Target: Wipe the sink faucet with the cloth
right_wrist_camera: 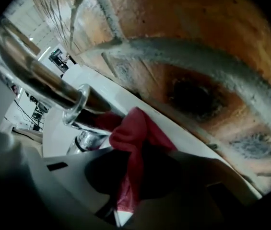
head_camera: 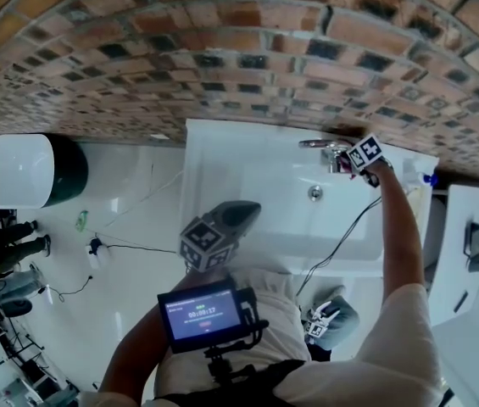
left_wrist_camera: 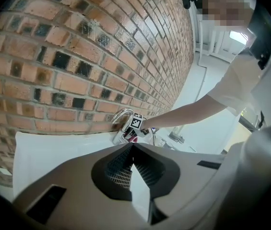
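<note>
At the back of the white sink, just under the brick wall, the red cloth is bunching right up against the base of the chrome faucet. The right gripper is clamping down on that cloth and reaching in at the faucet, so I'd say the wiping step is going on now. The left gripper is hanging back over the sink's near edge, jaws together with nothing in them. Next is probably dragging the cloth along the spout without loosening the pinch.
</note>
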Motion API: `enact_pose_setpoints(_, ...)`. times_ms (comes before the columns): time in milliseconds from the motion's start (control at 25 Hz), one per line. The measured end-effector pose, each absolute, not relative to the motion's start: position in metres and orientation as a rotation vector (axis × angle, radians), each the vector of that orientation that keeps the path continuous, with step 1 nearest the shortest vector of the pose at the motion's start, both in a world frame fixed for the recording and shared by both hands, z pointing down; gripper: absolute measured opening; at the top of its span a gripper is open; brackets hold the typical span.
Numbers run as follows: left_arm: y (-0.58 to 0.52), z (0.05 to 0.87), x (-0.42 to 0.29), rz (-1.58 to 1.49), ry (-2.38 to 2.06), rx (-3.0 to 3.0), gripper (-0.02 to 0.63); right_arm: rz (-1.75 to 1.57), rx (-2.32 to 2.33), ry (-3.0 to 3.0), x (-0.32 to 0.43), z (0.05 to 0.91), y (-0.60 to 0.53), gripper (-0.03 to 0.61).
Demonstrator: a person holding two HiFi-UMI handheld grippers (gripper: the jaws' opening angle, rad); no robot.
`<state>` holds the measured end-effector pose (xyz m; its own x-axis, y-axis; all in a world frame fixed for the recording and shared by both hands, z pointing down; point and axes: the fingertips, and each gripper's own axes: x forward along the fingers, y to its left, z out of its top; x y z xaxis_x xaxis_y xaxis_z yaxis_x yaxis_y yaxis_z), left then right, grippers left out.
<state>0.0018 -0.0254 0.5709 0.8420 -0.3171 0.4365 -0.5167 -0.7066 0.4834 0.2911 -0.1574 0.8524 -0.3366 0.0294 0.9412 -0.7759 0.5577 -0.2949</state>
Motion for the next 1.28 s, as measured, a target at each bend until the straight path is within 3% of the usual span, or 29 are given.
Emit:
enact_pose_setpoints(240, -0.021, 0.576, 0.0, 0.442, -0.599, 2.406, 0.0, 0.808, 0.633, -1.851, 0.279, 0.837, -0.161, 0.077)
enact_pose_setpoints(520, -0.015, 0.579, 0.005, 0.451, -0.589, 2.391, 0.0, 0.896, 0.622, -1.877, 0.281, 0.841, -0.152, 0.077)
enact_pose_setpoints(1280, -0.006, 0.577, 0.03, 0.423, -0.527, 2.405, 0.0, 0.429, 0.777, -2.109, 0.26, 0.729, -0.156, 0.074)
